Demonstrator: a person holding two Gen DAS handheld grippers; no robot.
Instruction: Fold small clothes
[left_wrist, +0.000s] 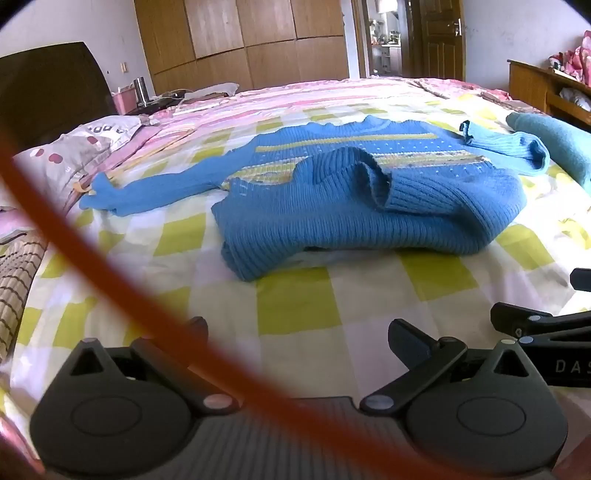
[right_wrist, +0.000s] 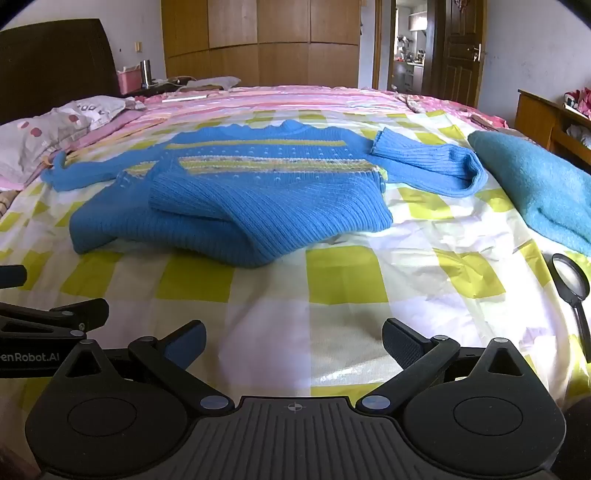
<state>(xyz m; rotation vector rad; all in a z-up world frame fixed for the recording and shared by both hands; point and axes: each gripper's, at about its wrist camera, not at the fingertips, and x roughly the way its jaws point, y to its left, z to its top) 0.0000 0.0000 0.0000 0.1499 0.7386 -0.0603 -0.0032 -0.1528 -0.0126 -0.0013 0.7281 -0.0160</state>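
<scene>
A blue knit sweater with yellow and white stripes lies on the checked bed sheet. Its lower part is bunched and folded over the body. One sleeve stretches out left; the other sleeve lies doubled back at the right. My left gripper hangs open over bare sheet, short of the sweater's near edge. My right gripper is open too, nothing between its fingers, just as far back. Each gripper shows at the other view's edge: right gripper, left gripper.
A folded teal cloth lies at the right, a black magnifying glass near it. A spotted pillow sits far left. A blurred red cable crosses the left wrist view. A wooden shelf stands beyond the bed's right edge.
</scene>
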